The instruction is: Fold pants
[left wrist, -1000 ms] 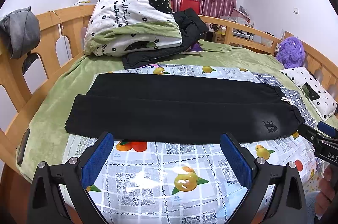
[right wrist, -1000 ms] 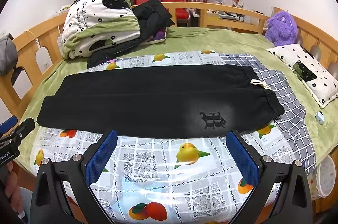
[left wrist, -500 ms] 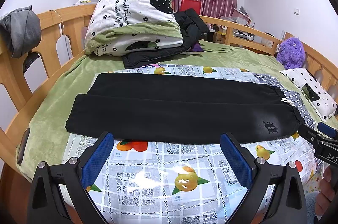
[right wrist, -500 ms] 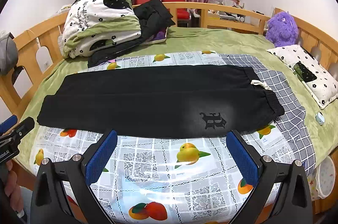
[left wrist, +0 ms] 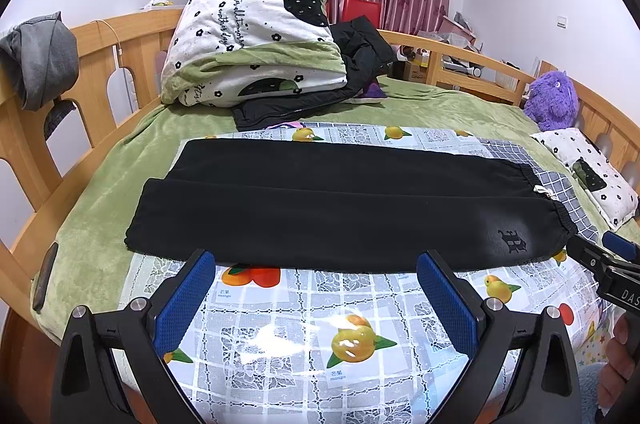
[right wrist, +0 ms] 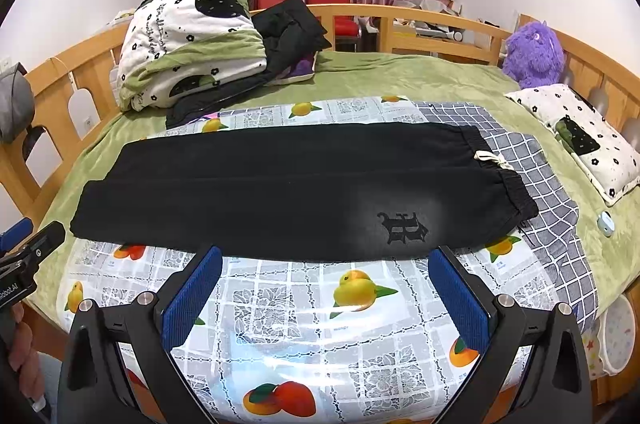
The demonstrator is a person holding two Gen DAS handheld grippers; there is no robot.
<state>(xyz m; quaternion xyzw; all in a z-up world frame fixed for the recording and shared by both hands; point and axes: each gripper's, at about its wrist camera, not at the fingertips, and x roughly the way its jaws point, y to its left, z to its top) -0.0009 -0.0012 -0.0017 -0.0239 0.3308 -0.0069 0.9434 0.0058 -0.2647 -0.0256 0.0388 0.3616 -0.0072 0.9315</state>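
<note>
Black pants point(left wrist: 340, 208) lie flat across a fruit-print plastic sheet point(left wrist: 320, 324) on the bed, legs side by side, cuffs to the left and the elastic waistband with a white drawstring to the right. They also show in the right wrist view point(right wrist: 296, 192), with a dark logo near the waist. My left gripper point(left wrist: 316, 284) is open and empty, hovering just in front of the pants' near edge. My right gripper point(right wrist: 326, 284) is open and empty, near the waist end of the near edge.
A folded floral quilt point(left wrist: 252, 40) and a black jacket point(left wrist: 340, 72) are piled at the back left. A purple plush toy point(right wrist: 534, 50) and a small pillow point(right wrist: 580, 132) lie at the right. A wooden rail point(left wrist: 100, 72) surrounds the bed. A grey checked cloth point(right wrist: 532, 176) lies under the waistband.
</note>
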